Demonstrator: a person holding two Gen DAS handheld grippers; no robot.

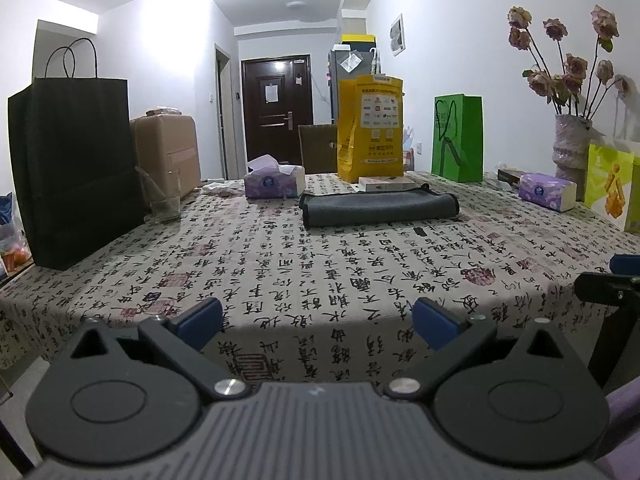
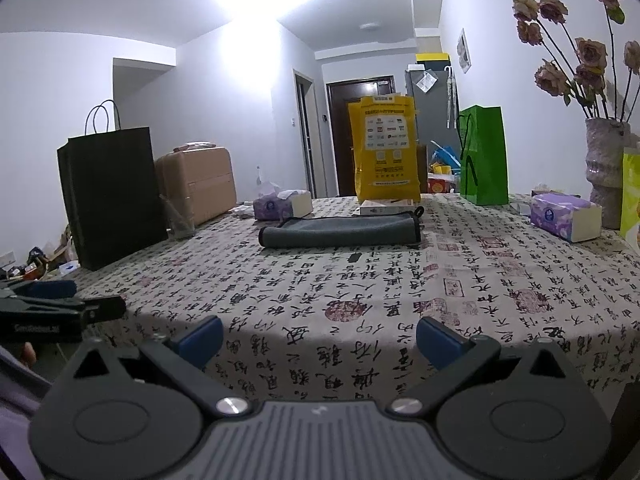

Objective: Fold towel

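Note:
A dark grey towel (image 1: 380, 209) lies folded in a flat oblong near the far side of the table; it also shows in the right wrist view (image 2: 340, 230). My left gripper (image 1: 316, 322) is open and empty, low at the table's near edge, far from the towel. My right gripper (image 2: 318, 340) is open and empty too, at the near edge. Each gripper shows at the side of the other's view, the right one (image 1: 612, 280) and the left one (image 2: 60, 304).
The table has a calligraphy-print cloth (image 1: 320, 264). A black paper bag (image 1: 76, 168) and a glass (image 1: 164, 200) stand at the left. A tissue pack (image 1: 274, 182), yellow bag (image 1: 370, 128), green bag (image 1: 458, 138), second tissue pack (image 1: 548, 192) and flower vase (image 1: 570, 144) line the back and right.

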